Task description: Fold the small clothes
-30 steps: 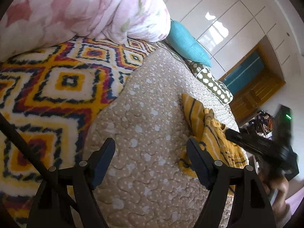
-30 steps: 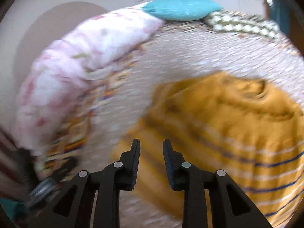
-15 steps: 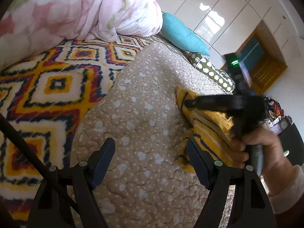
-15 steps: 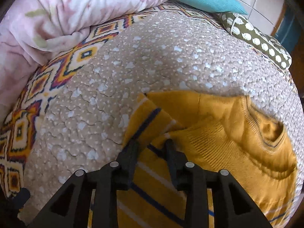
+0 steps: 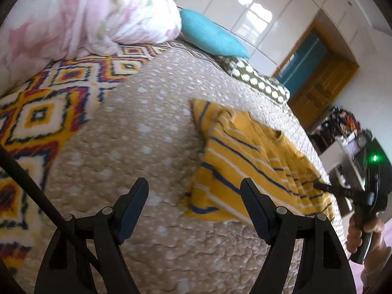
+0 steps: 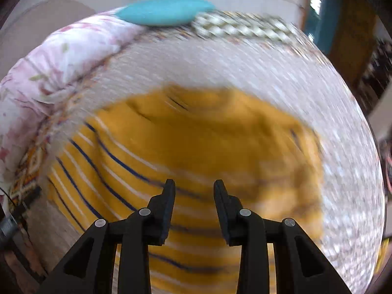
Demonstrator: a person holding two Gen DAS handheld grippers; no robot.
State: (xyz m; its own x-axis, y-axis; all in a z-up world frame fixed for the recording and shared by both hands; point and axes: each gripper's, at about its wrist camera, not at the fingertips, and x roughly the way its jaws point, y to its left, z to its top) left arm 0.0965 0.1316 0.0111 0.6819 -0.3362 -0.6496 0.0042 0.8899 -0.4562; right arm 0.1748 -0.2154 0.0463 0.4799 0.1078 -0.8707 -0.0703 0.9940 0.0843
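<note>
— What does the left wrist view list?

— One yellow striped sweater (image 5: 247,169), lying flat on the beige quilt (image 5: 137,147) of the bed. One pink floral duvet (image 5: 80,14), one turquoise pillow (image 5: 210,36), one spotted pillow (image 5: 257,80), one diamond-patterned blanket (image 5: 41,112). My left tongs (image 5: 194,207) stand wide with nothing between them; the sweater lies just beyond and right of them, its near edge by the right finger. My right tongs (image 5: 318,185) reach the sweater's far side; I cannot tell from here whether they touch it.

— And the right wrist view?

— Blurred. One sweater (image 6: 208,142) again, spread directly under my right tongs (image 6: 194,188), which stand narrowly apart and hold nothing. One turquoise pillow (image 6: 164,13), one spotted pillow (image 6: 240,28), one duvet (image 6: 61,61) behind.
</note>
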